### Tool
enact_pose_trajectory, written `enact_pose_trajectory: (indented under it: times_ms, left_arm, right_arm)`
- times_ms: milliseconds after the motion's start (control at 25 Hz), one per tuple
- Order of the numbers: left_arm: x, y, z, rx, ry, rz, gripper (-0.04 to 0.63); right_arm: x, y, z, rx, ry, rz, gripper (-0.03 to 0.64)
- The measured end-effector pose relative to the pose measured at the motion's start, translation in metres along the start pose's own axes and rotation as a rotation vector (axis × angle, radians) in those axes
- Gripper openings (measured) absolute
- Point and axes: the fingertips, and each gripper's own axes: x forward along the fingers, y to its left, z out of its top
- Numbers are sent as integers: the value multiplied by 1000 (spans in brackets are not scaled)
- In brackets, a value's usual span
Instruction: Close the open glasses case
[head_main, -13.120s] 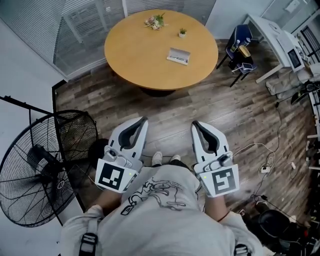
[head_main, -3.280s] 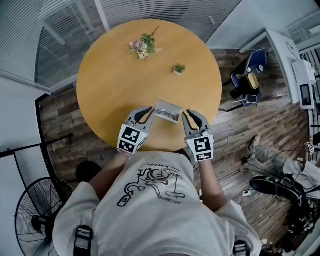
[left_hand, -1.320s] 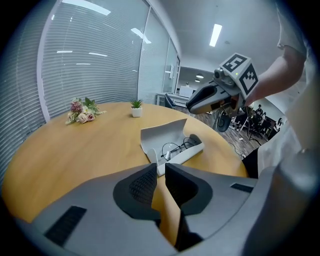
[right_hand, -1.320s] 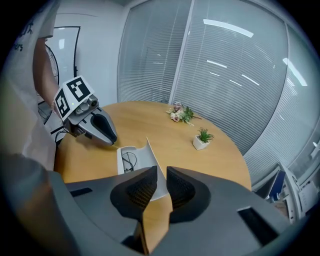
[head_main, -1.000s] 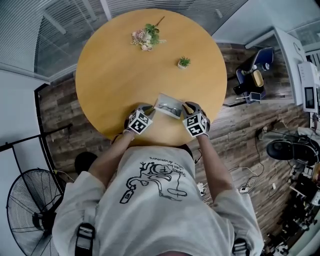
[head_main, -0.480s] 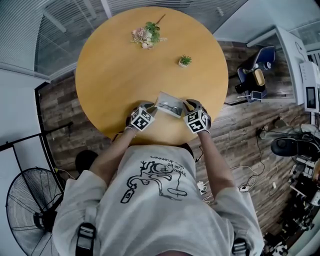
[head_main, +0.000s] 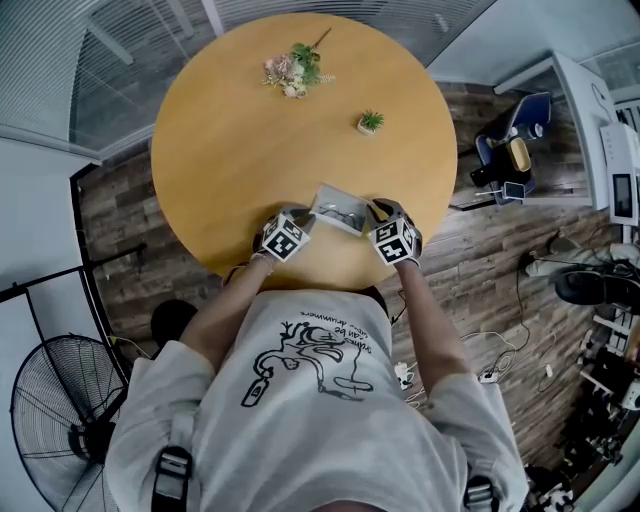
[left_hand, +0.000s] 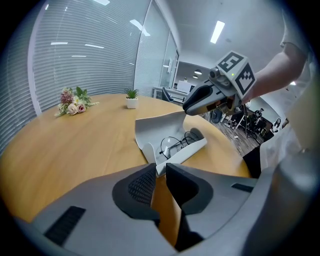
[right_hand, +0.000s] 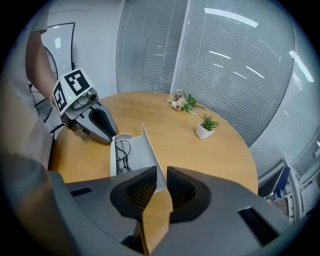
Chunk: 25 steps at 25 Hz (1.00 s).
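Observation:
The open glasses case (head_main: 338, 211) is pale grey, with its lid standing up and thin black glasses (left_hand: 177, 142) lying in the tray. It rests near the front edge of the round wooden table (head_main: 240, 150). My left gripper (head_main: 302, 217) sits at the case's left end, jaws shut with only a slit, tips right at the tray's corner (left_hand: 156, 165). My right gripper (head_main: 377, 209) sits at the right end, also shut, tips beside the lid's edge (right_hand: 152, 160). In each gripper view the other gripper shows across the case: the right one (left_hand: 197, 102), the left one (right_hand: 102, 127).
A small bunch of flowers (head_main: 293, 72) and a tiny potted plant (head_main: 370, 122) stand on the far half of the table. A standing fan (head_main: 70, 420) is at lower left on the floor, and a blue chair (head_main: 510, 150) with cables is at the right.
I walked up to the table and brought both grippers to the ends of the case. Over the last half second nothing has visibly moved.

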Motion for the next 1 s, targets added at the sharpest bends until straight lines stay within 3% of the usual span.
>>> enact_pose_trajectory:
  times_ms: [1000]
  left_arm:
    - [-1,1,-2,-9,27,-7,78]
  right_arm:
    - [-3,15,-3,-30,3,5,46]
